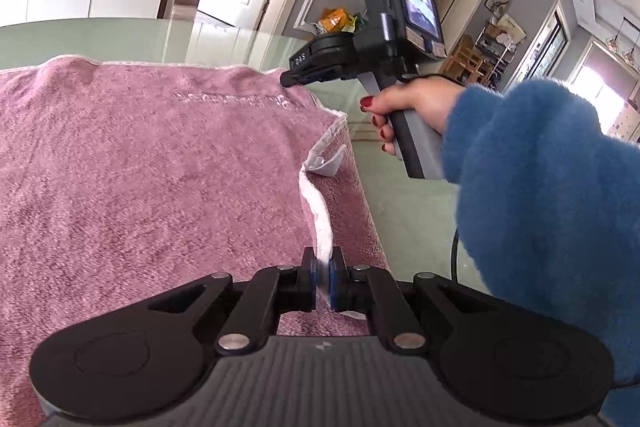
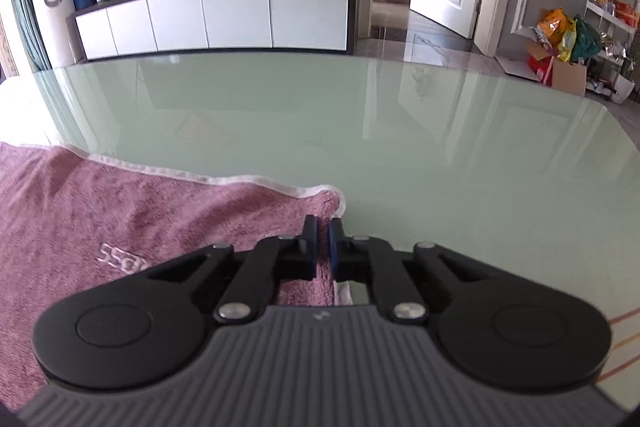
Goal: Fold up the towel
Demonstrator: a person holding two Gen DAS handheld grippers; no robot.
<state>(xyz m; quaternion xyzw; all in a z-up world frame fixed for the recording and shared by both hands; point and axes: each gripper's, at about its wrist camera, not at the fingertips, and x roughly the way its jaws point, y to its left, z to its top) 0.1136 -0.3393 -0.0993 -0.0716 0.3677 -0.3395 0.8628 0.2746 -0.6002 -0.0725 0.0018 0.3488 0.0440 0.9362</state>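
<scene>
Pinched between the left gripper's [image 1: 323, 269] blue pads, the pink towel's [image 1: 140, 167] white hem stands up at its near right edge. At the far right corner, the right gripper [image 2: 323, 227] has its fingers nearly together on the hem there. Most of the towel lies flat on the green glass table [image 2: 400, 131].

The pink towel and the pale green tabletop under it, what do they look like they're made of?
Pink towel: looks like terry cloth, matte and fuzzy, with a looped nap, a white stitched hem and an embroidered logo. Pale green tabletop: probably glass or a glass sheet over a coloured base, glossy, since it mirrors the door and cabinet. Left gripper is closed on the towel's white hem.
</scene>
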